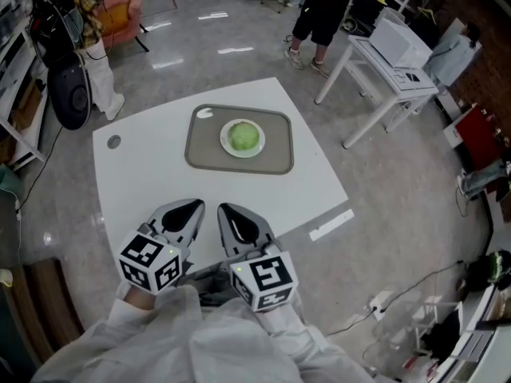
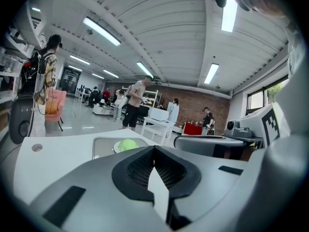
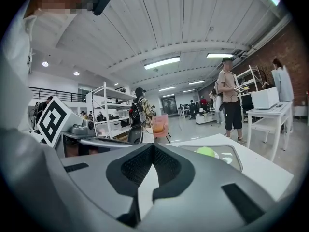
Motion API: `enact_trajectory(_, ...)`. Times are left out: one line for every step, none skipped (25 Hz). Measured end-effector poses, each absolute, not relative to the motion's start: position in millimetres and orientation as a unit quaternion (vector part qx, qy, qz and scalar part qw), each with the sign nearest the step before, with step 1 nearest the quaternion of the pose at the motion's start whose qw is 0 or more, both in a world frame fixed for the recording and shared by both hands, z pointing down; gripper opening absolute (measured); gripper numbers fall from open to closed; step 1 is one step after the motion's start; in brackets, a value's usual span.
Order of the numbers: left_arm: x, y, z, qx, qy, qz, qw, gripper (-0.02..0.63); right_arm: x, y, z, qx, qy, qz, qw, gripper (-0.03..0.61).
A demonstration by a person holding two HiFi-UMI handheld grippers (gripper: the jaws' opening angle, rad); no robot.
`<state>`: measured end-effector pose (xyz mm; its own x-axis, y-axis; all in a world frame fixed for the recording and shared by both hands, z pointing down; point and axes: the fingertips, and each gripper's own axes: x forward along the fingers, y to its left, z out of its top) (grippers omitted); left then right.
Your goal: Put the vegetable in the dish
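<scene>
Sitting in dish point(image 1: 224, 140) on tray point(image 1: 275, 155), vegetable point(image 1: 243, 136), person point(image 1: 319, 14) beyond table point(image 1: 152, 174)

Head view: high, steeply down on table point(image 1: 144, 174). Gripper views: low at table's near edge, near-level; all share tray point(image 1: 271, 156).

Items were tallied from the head view.

Worktop point(image 1: 160, 174): one, white. On it sat:
- one grey tray point(image 1: 204, 148)
- one white dish point(image 1: 225, 144)
- one green vegetable point(image 1: 244, 136)
- one small round disc point(image 1: 113, 141)

Grippers numbered two, the left gripper point(image 1: 189, 210) and the right gripper point(image 1: 231, 214). Each carried one marker cube point(image 1: 150, 260), so two cubes in all.

Beyond the worktop were noted:
- one white side table point(image 1: 366, 54) bearing one white box point(image 1: 399, 42)
- one pink chair point(image 1: 120, 6)
- one white strip point(image 1: 331, 224) on the floor point(image 1: 239, 38)
- two standing people point(image 1: 319, 14)
</scene>
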<state>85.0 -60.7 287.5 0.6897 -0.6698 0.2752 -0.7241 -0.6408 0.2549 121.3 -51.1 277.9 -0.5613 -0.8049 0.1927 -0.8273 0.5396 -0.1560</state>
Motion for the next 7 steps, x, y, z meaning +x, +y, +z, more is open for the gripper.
enact_trajectory(85.2, -61.3, 287.6, 0.903, -0.386, 0.078, 0.175, 0.008, 120.9, -51.0, 278.4, 0.465, -0.876, 0.114, 0.050, 0.012)
enact_trajectory(85.6, -62.2, 287.8, 0.903, -0.385, 0.078, 0.175, 0.008, 121.2, -51.7, 278.2, 0.466, -0.876, 0.114, 0.050, 0.012)
enact_trajectory(86.3, -62.9, 288.0, 0.903, -0.384, 0.078, 0.176, 0.008, 122.3, -52.6, 277.8, 0.467, -0.875, 0.113, 0.051, 0.012)
enact_trajectory(87.2, -63.5, 288.3, 0.903, -0.383, 0.078, 0.176, 0.008, 123.9, -53.4, 277.8, 0.469, -0.874, 0.113, 0.052, 0.012)
enact_trajectory(88.3, -64.3, 288.4, 0.904, -0.382, 0.078, 0.175, 0.008, 125.9, -54.4, 277.7, 0.471, -0.873, 0.113, 0.053, 0.012)
enact_trajectory(89.4, -65.3, 288.5, 0.905, -0.380, 0.079, 0.175, 0.008, 128.0, -55.5, 277.4, 0.474, -0.872, 0.114, 0.054, 0.012)
enact_trajectory(90.6, -66.4, 288.4, 0.905, -0.379, 0.079, 0.174, 0.008, 130.1, -56.6, 277.1, 0.476, -0.870, 0.114, 0.054, 0.012)
